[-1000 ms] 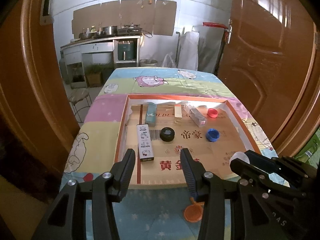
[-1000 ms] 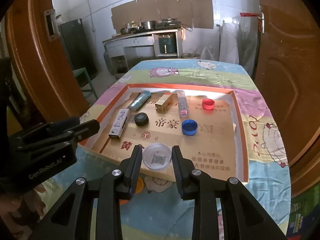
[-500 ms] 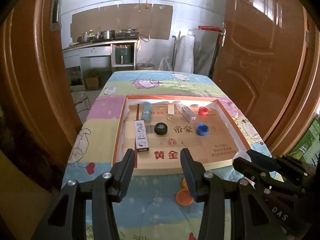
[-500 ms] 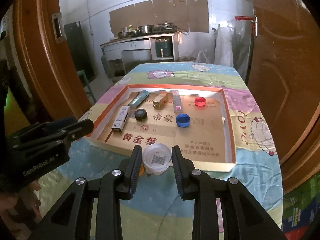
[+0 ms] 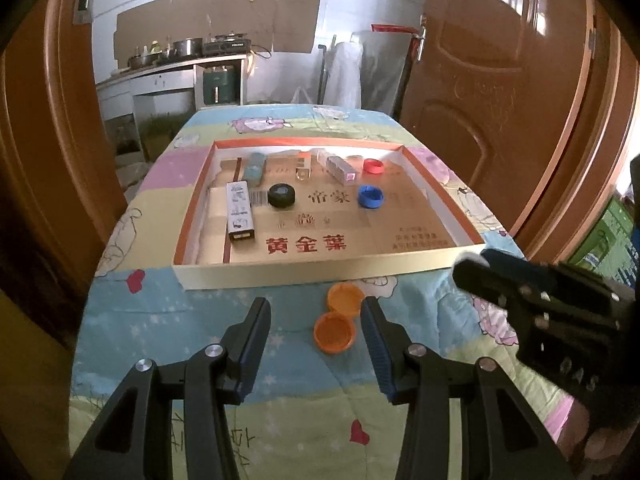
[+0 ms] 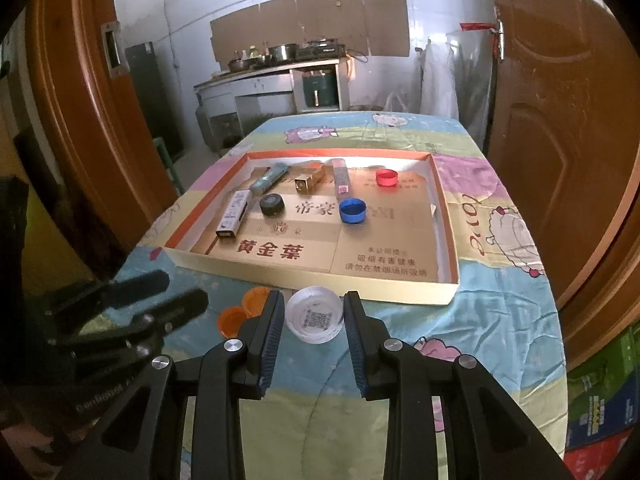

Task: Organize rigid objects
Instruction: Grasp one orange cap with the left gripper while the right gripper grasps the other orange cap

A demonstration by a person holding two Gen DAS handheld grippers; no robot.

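A shallow cardboard tray with an orange rim lies on the table. In it are a white box, a teal tube, a black cap, a blue cap, a red cap and two small boxes. My right gripper is shut on a clear white lid just in front of the tray. My left gripper is open; two orange caps lie between its fingers on the cloth.
The table has a colourful cartoon cloth. Brown wooden doors stand on both sides. A kitchen counter with pots is at the back. Green boxes sit on the floor at the right.
Both grippers have pulled back from the tray toward the near table edge. The right one still holds the clear lid. The orange caps now lie between the left fingers.
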